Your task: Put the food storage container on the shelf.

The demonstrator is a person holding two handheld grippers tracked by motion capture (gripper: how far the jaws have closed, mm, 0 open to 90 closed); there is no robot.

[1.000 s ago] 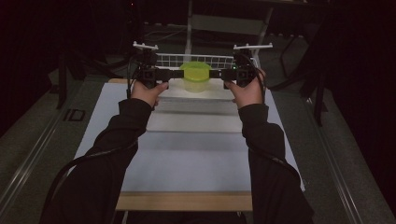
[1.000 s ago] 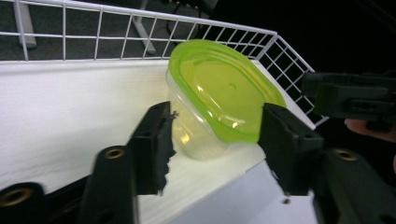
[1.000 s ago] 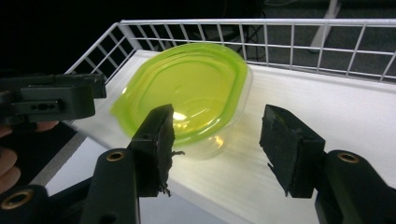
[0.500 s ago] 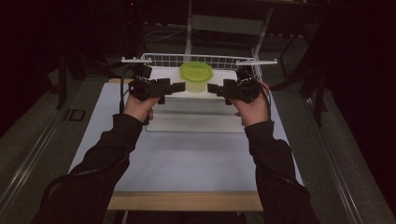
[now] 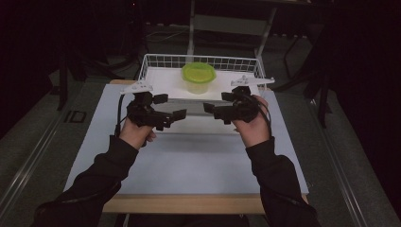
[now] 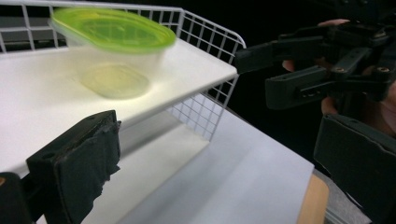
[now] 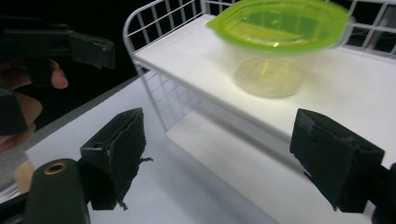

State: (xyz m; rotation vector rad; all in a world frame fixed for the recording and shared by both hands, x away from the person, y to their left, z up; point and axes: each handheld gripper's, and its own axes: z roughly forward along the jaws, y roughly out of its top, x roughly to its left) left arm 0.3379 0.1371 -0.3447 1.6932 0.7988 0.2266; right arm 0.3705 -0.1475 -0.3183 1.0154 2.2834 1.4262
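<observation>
White bench (image 5: 189,165) under everything, wood strip along its near edge. White wire rack (image 5: 156,61) sits at the far edge, middle, with a white shelf board in it. Tub (image 5: 198,78), clear with a green lid, stands upright on that shelf near the rack's far rail, roughly centred, touching neither claw.

Left claw (image 5: 174,116) and right claw (image 5: 212,108) both hover above the bench just in front of the rack, one either side of centre, tips pointing inward at each other. Both are wide open and hold nothing. In the left claw's own view (image 6: 210,154) the tub (image 6: 114,51) is up and to the left past the shelf's front corner; in the right claw's own view (image 7: 215,163) the tub (image 7: 275,46) sits straight ahead between the jaws, further back on the shelf.

Likely step: reach in for the tub. My call:
- right claw is better lined up, so lead with it
- turn the wrist so the tips point at the far edge, not sideways
- clear the front of the rack before going in
- grip the wall below the lid rim; thin plastic, so squeeze gently

Forearms come in from the near edge, elbows out, wrists bent inward, palms wrapped round the handles.
</observation>
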